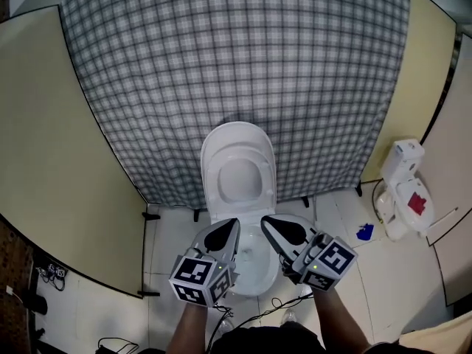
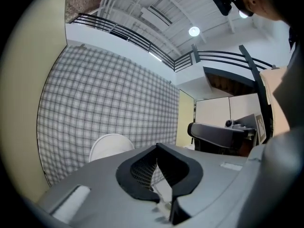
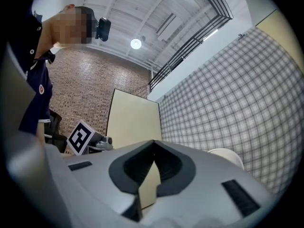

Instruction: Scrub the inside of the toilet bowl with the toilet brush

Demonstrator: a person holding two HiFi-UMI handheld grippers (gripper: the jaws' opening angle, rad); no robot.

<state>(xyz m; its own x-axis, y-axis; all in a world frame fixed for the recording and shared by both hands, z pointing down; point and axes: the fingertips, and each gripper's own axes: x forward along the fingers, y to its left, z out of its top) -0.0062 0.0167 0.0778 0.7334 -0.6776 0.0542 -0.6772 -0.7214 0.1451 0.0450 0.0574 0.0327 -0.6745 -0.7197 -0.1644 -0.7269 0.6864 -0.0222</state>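
Note:
A white toilet (image 1: 237,169) stands against the checked backdrop with its lid raised. Its bowl (image 1: 254,271) shows between and below my two grippers. My left gripper (image 1: 227,228) and right gripper (image 1: 270,226) hover side by side above the bowl's front, both shut and holding nothing. In the left gripper view the jaws (image 2: 156,147) meet at their tips, with the toilet lid (image 2: 110,146) beyond them. In the right gripper view the jaws (image 3: 153,142) also meet, and the lid's edge (image 3: 228,156) peeks out at the right. I see no toilet brush that I can tell as such.
A grey checked cloth (image 1: 236,65) hangs behind the toilet, between beige partition panels (image 1: 51,153). On the floor at the right stand a white object with a red label (image 1: 404,190) and a small blue item (image 1: 364,232). Black cables (image 1: 258,314) lie near the person's feet.

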